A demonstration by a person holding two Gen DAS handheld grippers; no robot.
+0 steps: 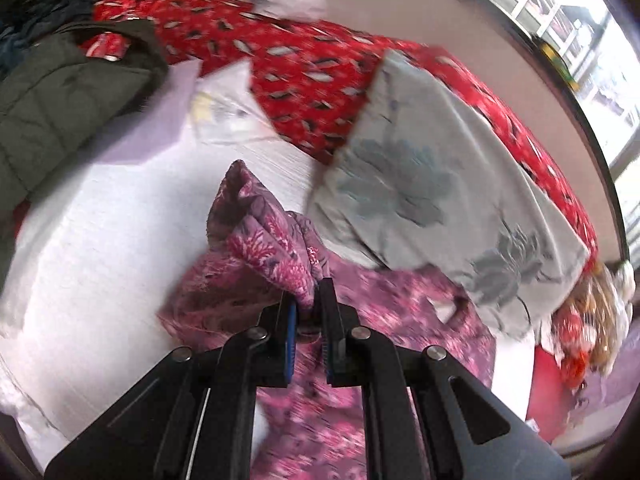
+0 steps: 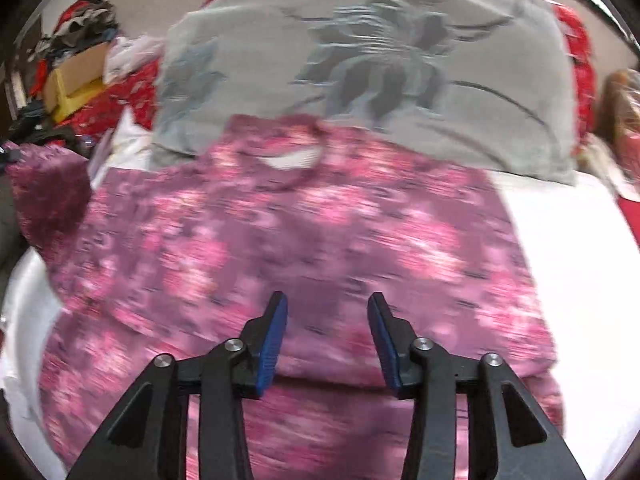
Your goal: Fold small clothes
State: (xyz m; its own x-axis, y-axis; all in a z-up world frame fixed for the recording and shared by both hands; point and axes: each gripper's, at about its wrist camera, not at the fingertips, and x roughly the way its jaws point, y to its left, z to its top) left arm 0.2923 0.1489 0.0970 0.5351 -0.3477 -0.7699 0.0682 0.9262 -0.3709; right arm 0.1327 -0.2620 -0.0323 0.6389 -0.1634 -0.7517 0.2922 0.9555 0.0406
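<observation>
We see one pink floral top (image 2: 304, 240) spread on one white sheet (image 1: 100, 240), its neckline at 12 o'clock in the right wrist view. At 9 o'clock in the left wrist view lies one dark green jacket (image 1: 60, 96). Our left gripper (image 1: 308, 300) is clenched on a bunched sleeve of the top, lifting it off the sheet. One red patterned blanket (image 1: 304, 64) runs from 11 to 3 o'clock, and one grey flowered pillow (image 2: 380, 64) lies on it, touching the top's collar. Our right gripper (image 2: 328, 320) hovers over the top's middle, fingers spread apart, gripping nothing.
</observation>
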